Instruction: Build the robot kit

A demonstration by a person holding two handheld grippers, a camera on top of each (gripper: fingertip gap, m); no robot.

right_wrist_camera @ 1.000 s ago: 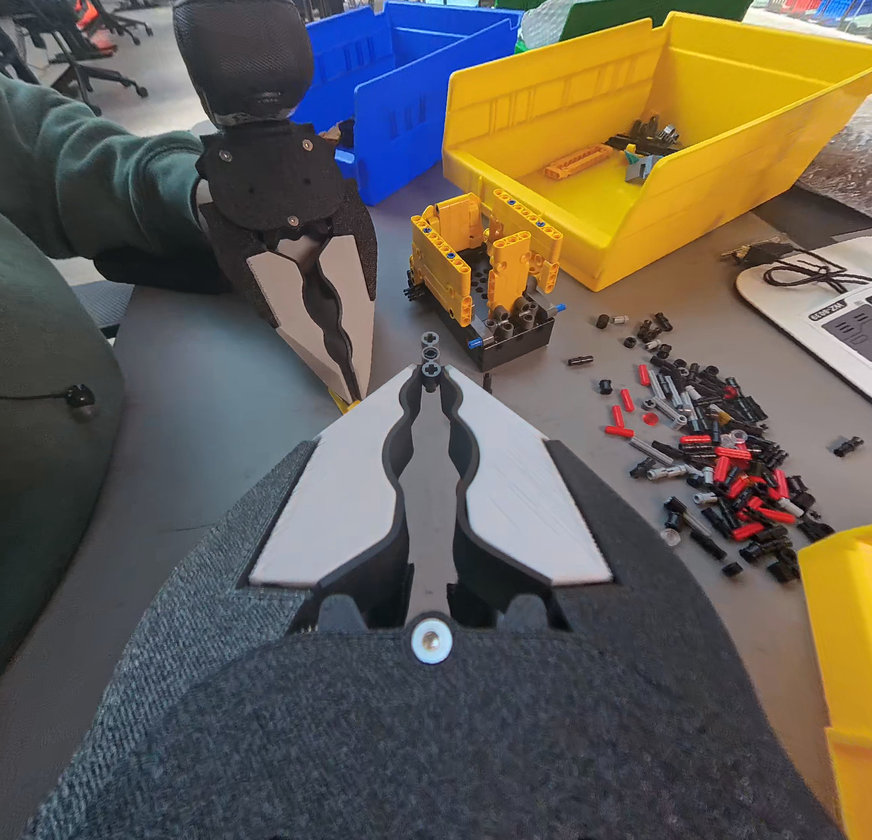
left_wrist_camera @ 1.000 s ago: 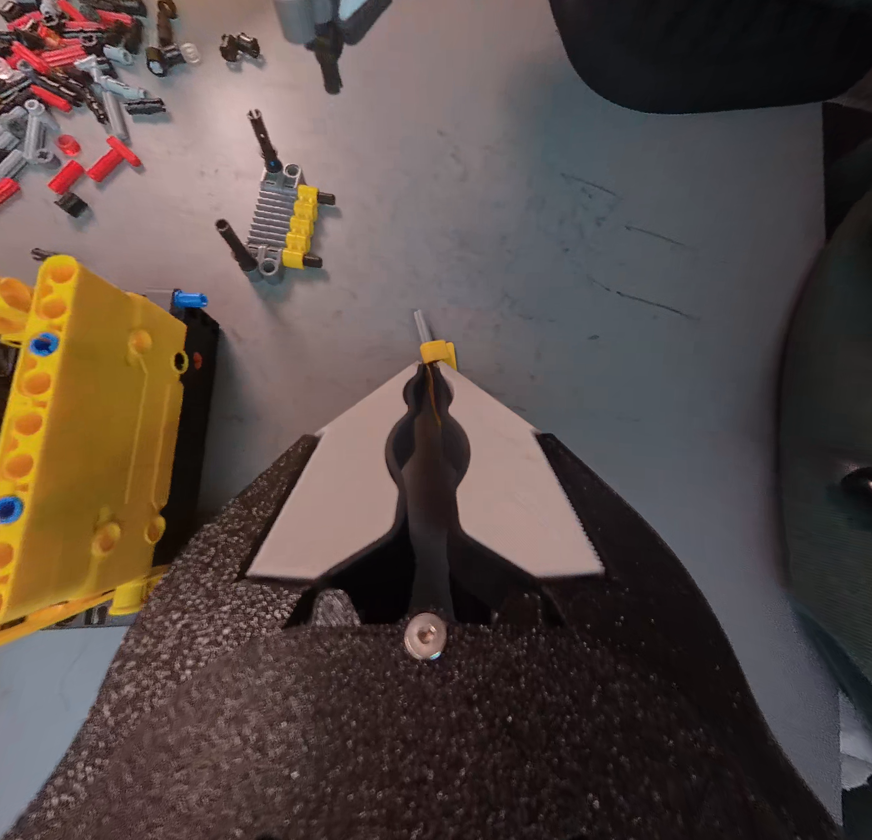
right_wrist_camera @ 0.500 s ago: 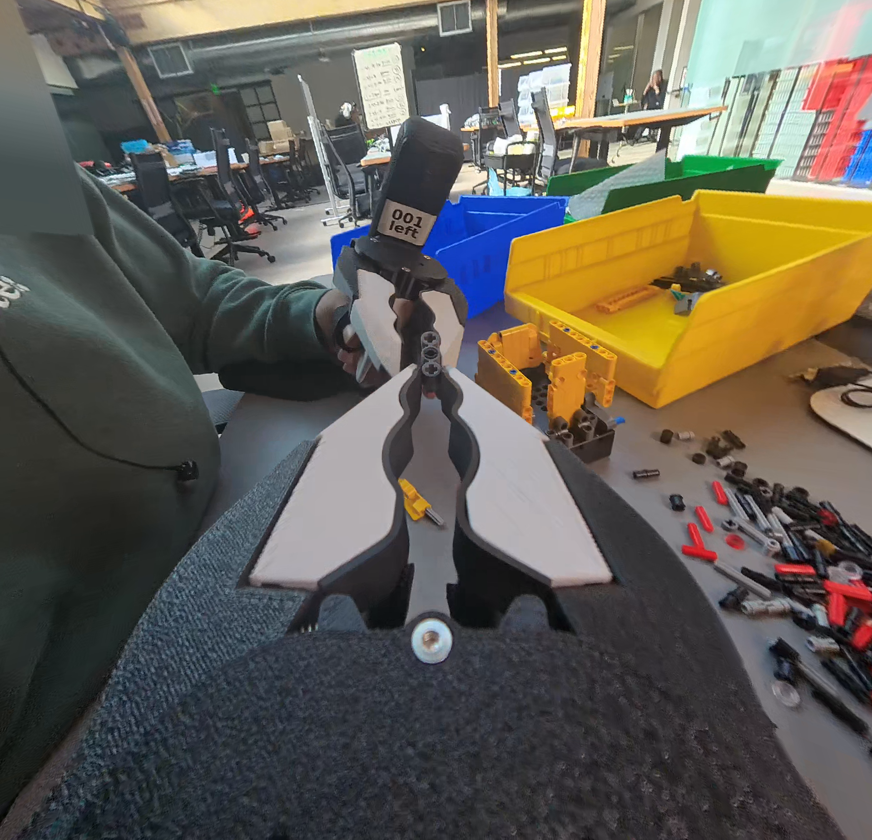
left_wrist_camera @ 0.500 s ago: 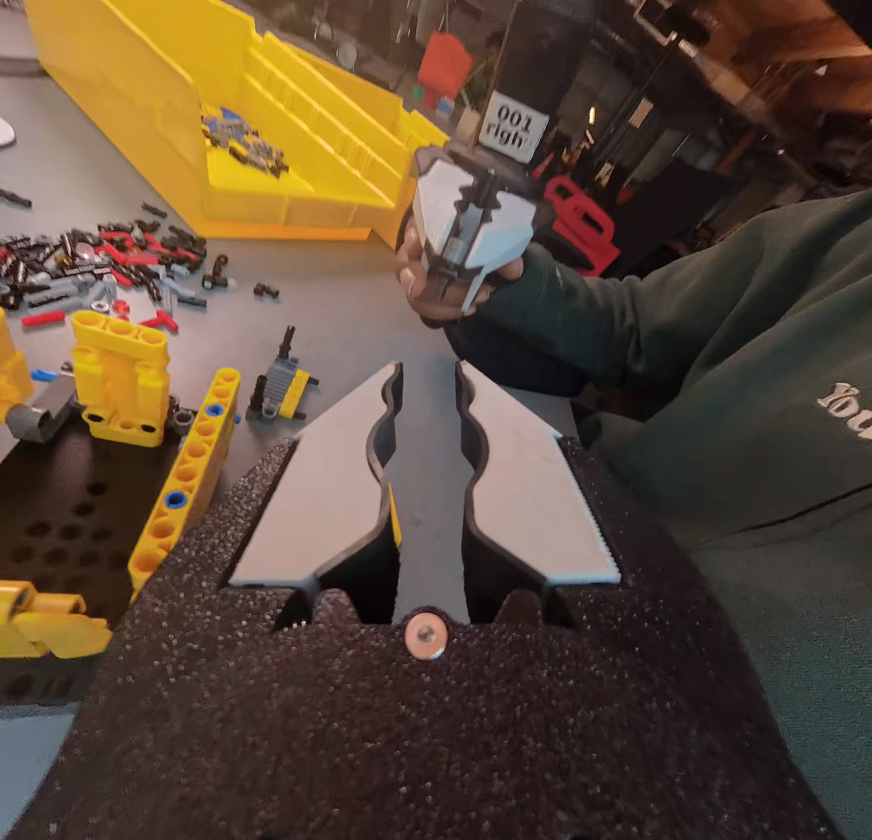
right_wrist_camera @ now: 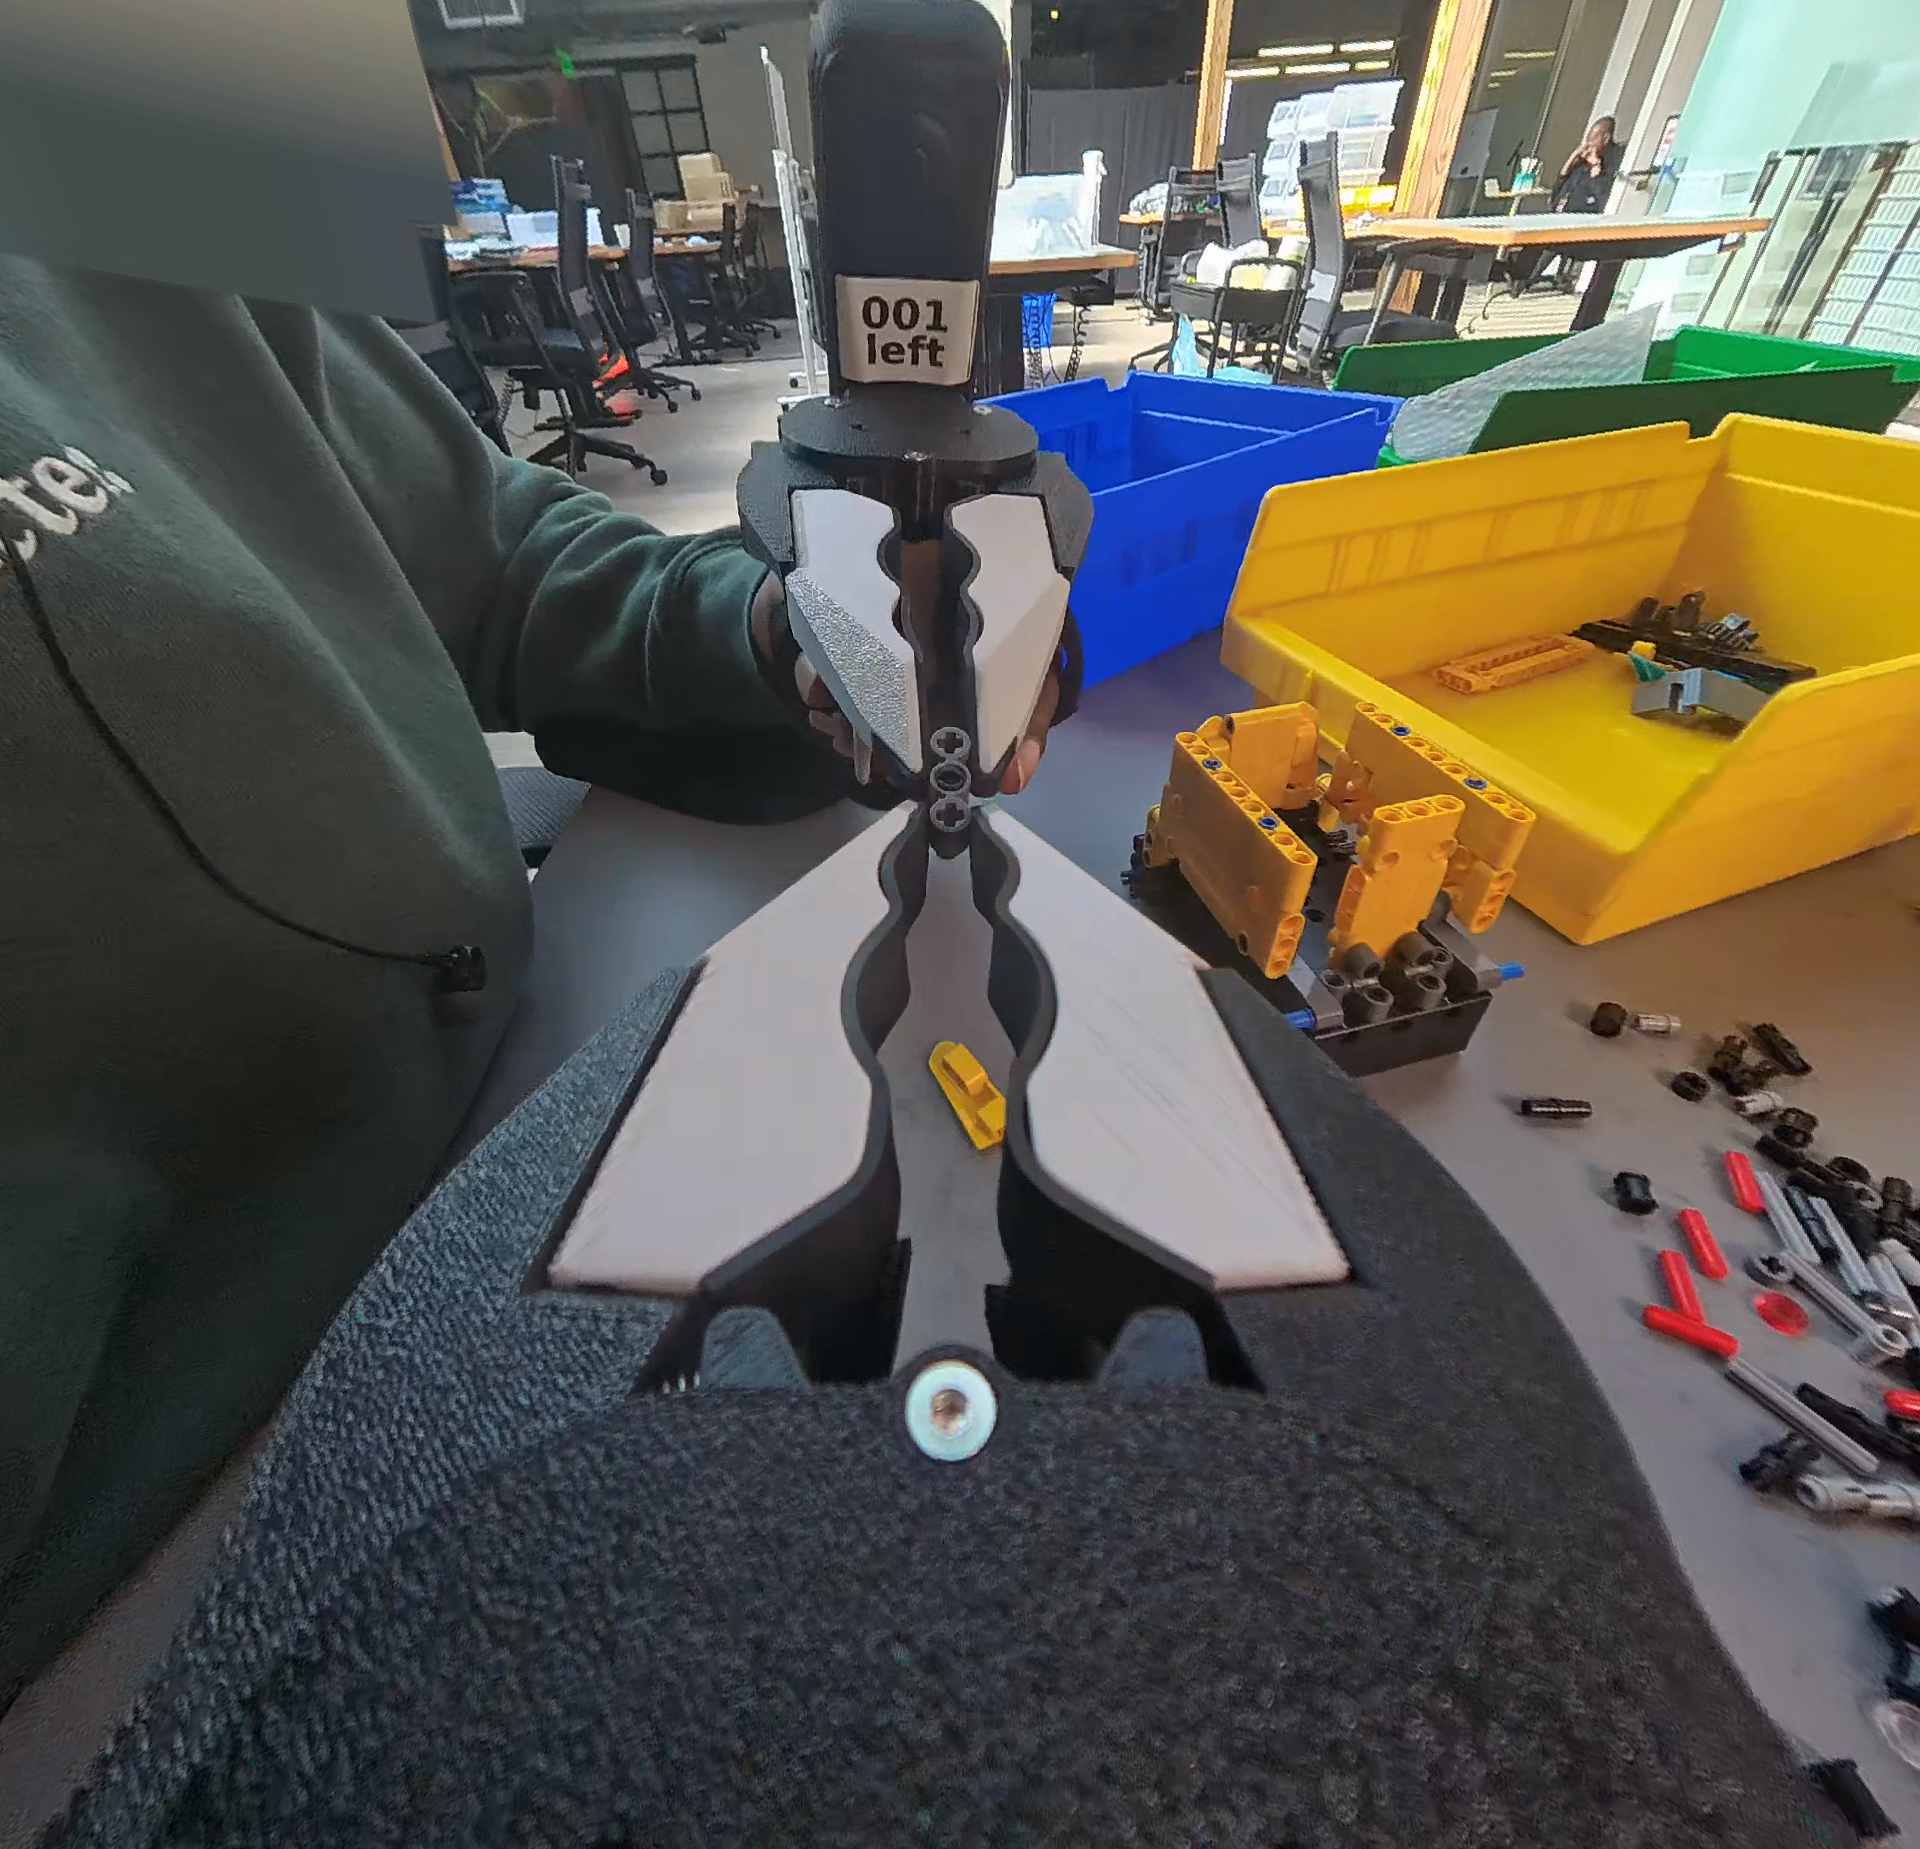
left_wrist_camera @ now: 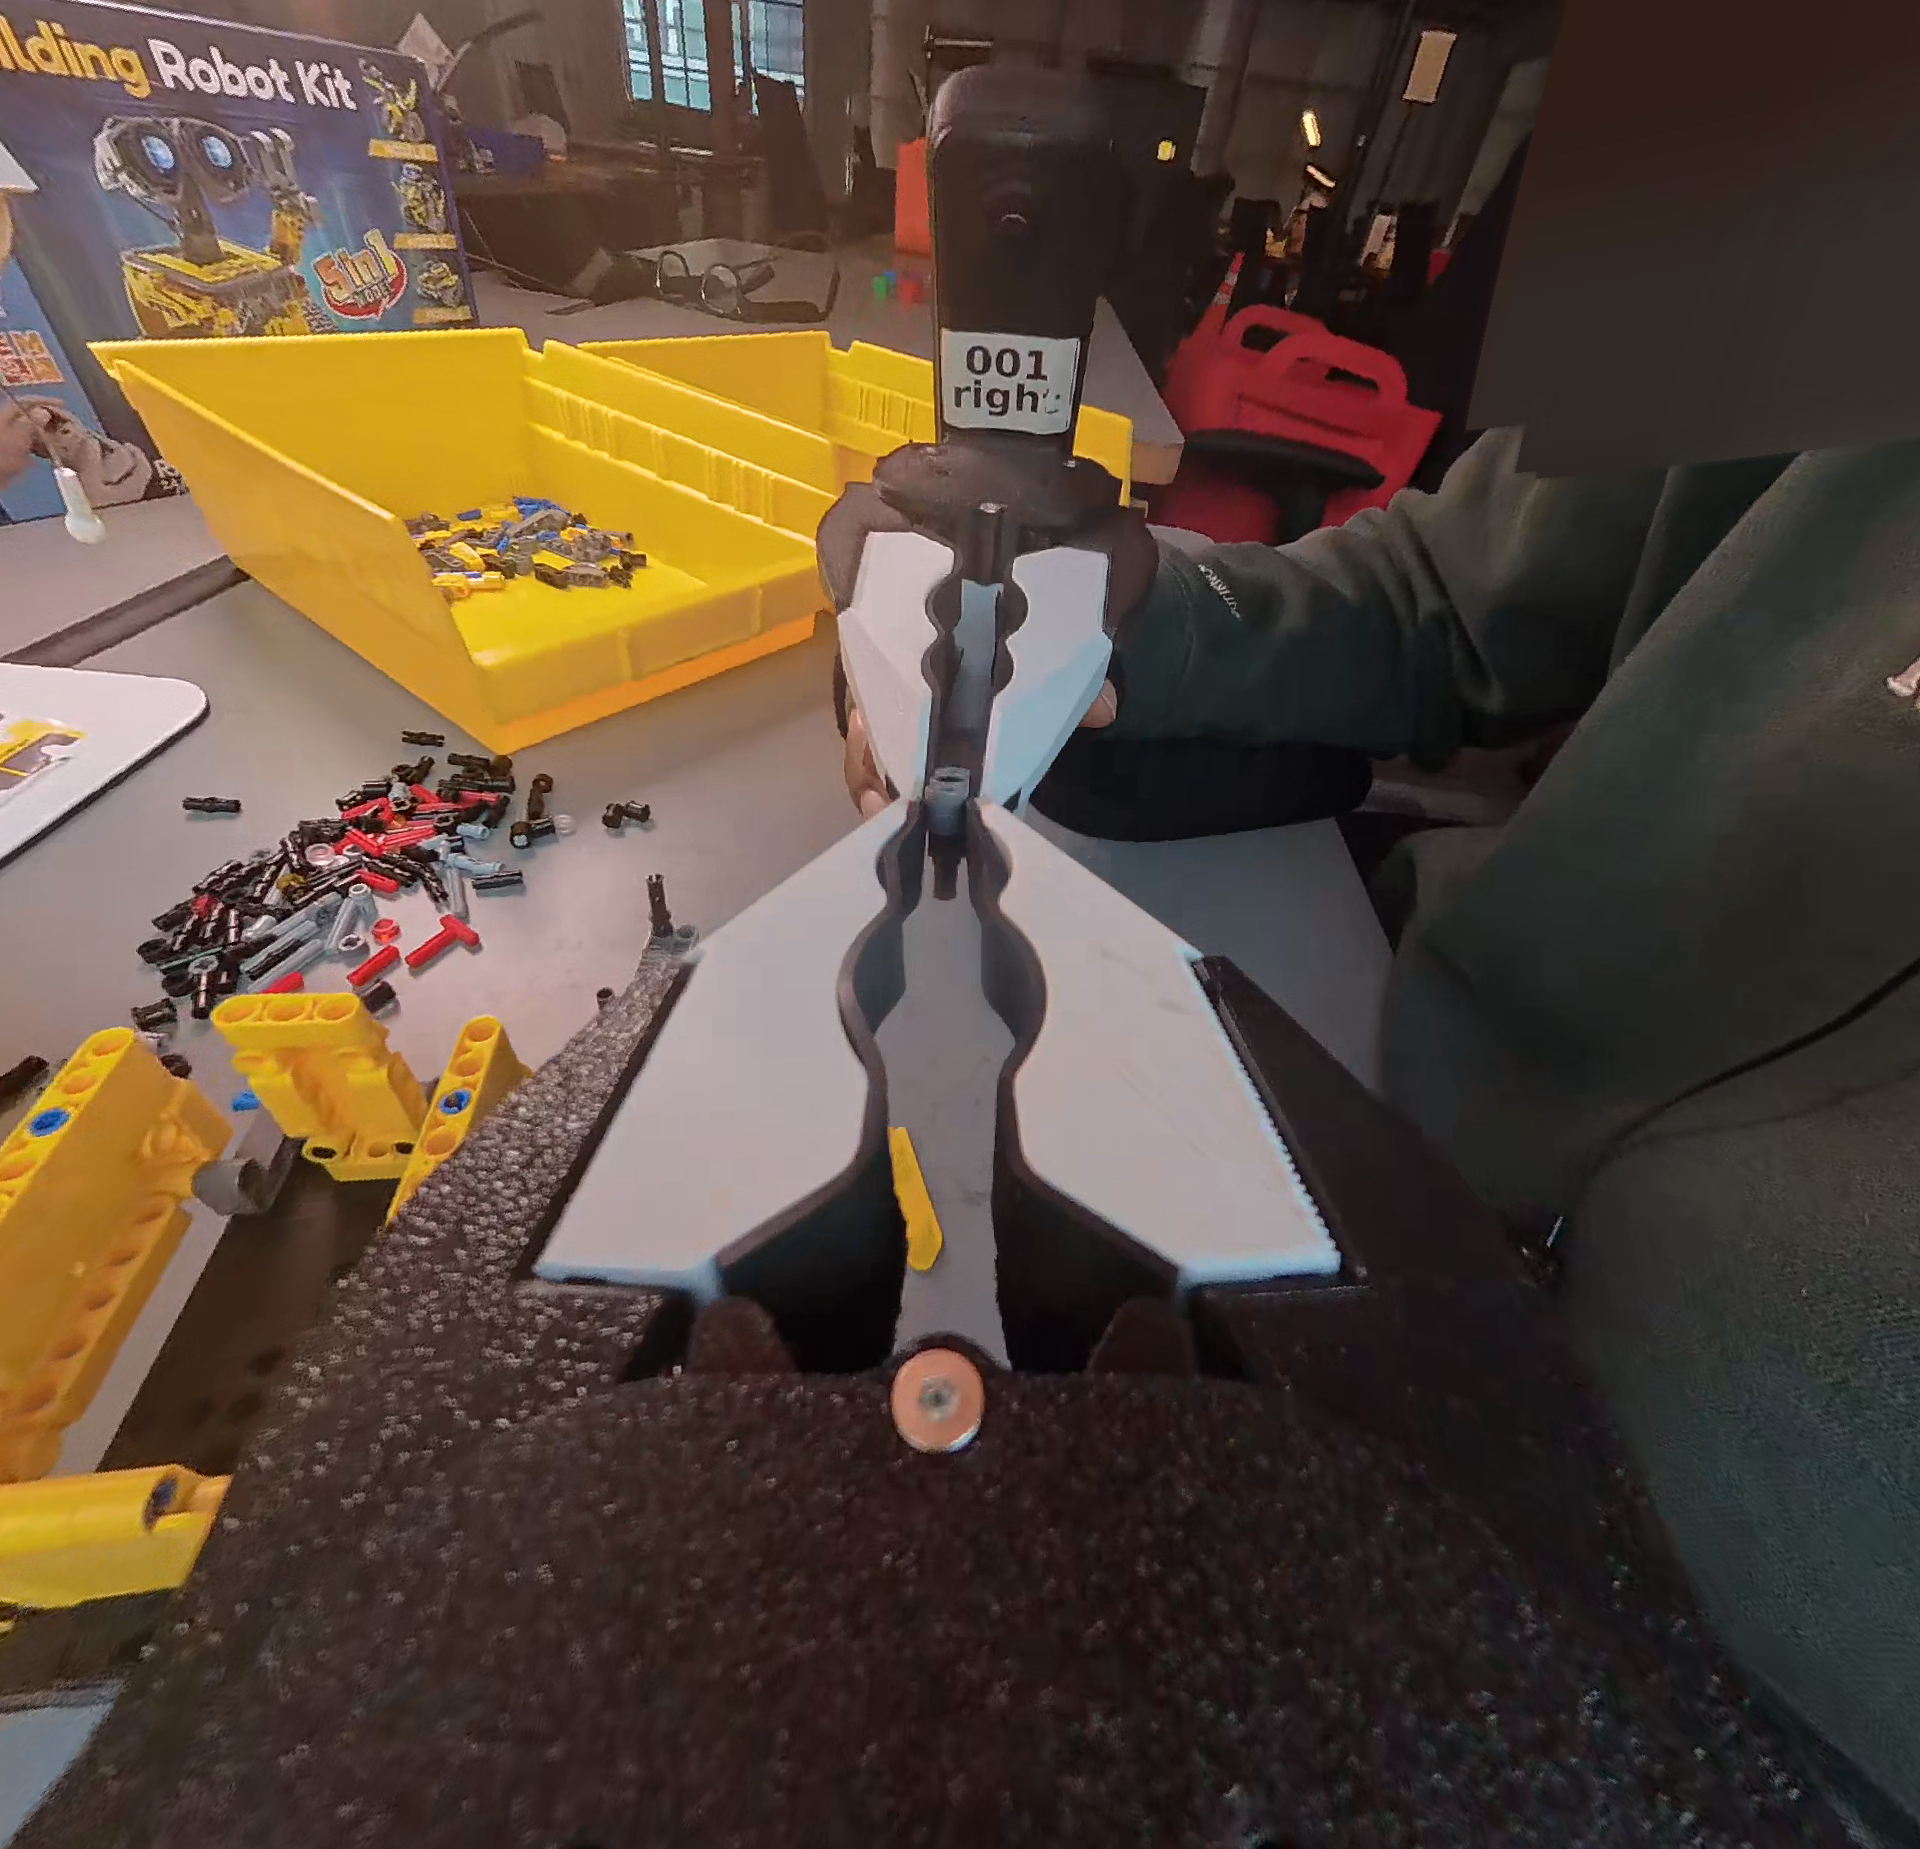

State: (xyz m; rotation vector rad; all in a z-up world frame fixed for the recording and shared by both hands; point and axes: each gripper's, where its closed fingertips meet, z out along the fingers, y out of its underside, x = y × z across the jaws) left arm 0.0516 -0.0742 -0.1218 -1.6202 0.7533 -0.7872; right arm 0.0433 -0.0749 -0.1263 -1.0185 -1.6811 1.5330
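While the two tongs meet tip to tip above the yellow clip (right_wrist_camera: 968, 1093) on the tabletop (right_wrist_camera: 665, 885), right tongs (right_wrist_camera: 951, 831) pinch a small, rigid grey connector (right_wrist_camera: 951, 786); left tongs (left_wrist_camera: 948, 831) close on its end.

Your right gripper (right_wrist_camera: 951, 831) pinches a small grey connector piece with three round holes (right_wrist_camera: 950, 783) at its tips. Your left gripper (right_wrist_camera: 951, 760) points back at it, tip to tip, and its fingers sit on both sides of the same piece. I cannot tell how tight they press. A little yellow piece (right_wrist_camera: 968, 1093) lies on the grey table (right_wrist_camera: 665, 885) below. To the right stands a yellow and black block build (right_wrist_camera: 1340, 874). Behind it are a yellow bin (right_wrist_camera: 1558, 573) and a blue bin (right_wrist_camera: 1174, 469). Loose red, black and grey pins (right_wrist_camera: 1797, 1269) are scattered far right
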